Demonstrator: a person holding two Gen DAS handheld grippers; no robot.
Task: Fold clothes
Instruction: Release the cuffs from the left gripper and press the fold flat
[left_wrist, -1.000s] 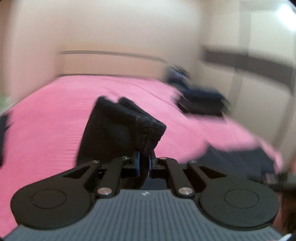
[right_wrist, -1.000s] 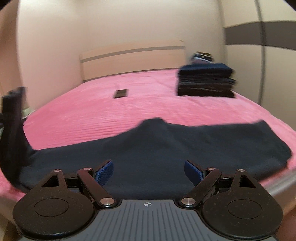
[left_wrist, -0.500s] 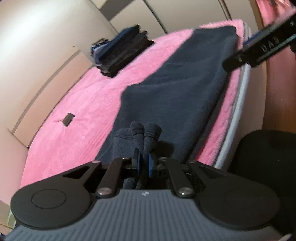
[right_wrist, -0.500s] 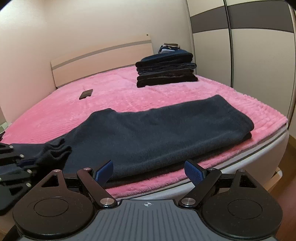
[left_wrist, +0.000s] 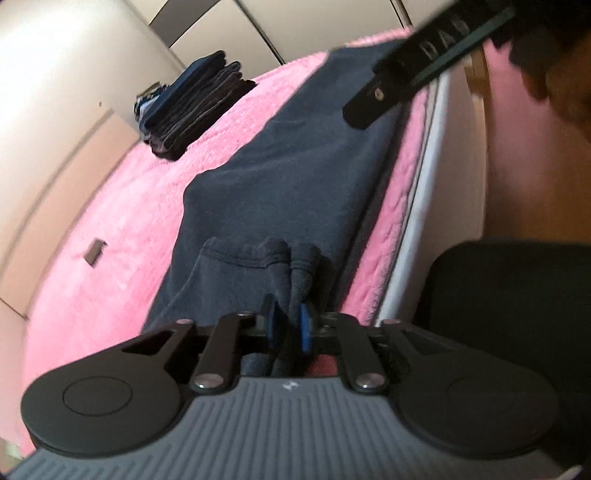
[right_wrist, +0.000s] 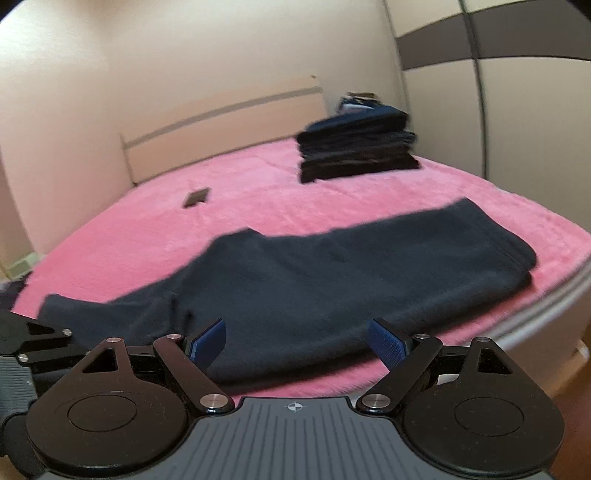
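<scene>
Since half a second earlier, the left claw (left_wrist: 287, 325) had eased its pads a little apart around the bunched end of the dark navy fleece trousers (right_wrist: 332, 273) — fabric still sat between them, a loosened pinch rather than a clamp. That end lay at the near edge of the pink plush bed (right_wrist: 155, 236), likely so the garment stretched flat for folding. The right claw (right_wrist: 297, 341) hovered wide open and empty above the cloth's middle, well short of the stack of folded dark clothes (right_wrist: 356, 147).
</scene>
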